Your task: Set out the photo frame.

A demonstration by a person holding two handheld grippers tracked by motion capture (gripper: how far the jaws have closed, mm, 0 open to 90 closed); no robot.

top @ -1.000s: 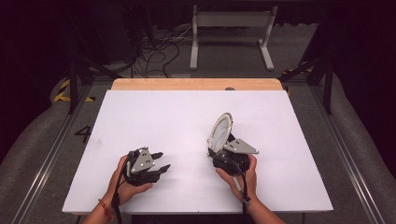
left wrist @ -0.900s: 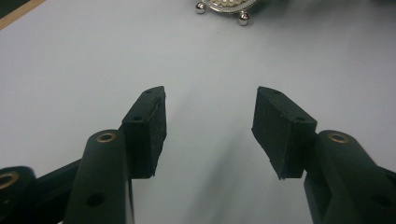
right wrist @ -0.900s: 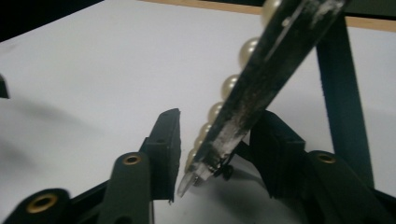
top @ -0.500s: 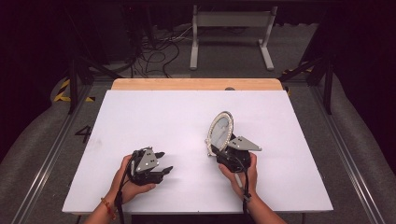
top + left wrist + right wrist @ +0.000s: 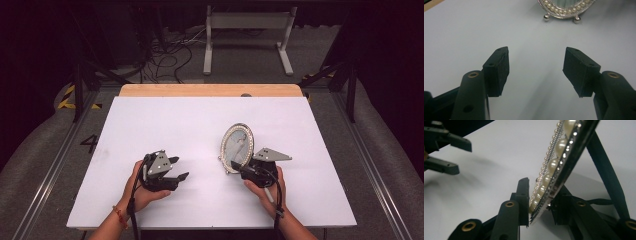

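The mirror (image 5: 236, 147) is an oval glass in a silver frame ringed with pearls, standing upright on small ball feet right of the middle of the white table (image 5: 165, 120). The right gripper (image 5: 239, 167) has just been closing its jaws and now clamps the frame's lower rim; the right gripper view shows the pearls (image 5: 549, 170) edge-on and the black strut (image 5: 606, 172) behind. The left gripper (image 5: 179, 169) rests well apart on the left, its jaws spread and just widened, with nothing between them, and its view faces the mirror's feet (image 5: 546, 17).

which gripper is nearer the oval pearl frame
Right. The right gripper has its jaws around the rim of the pearl frame; the left gripper sits apart, open, to the frame's left.
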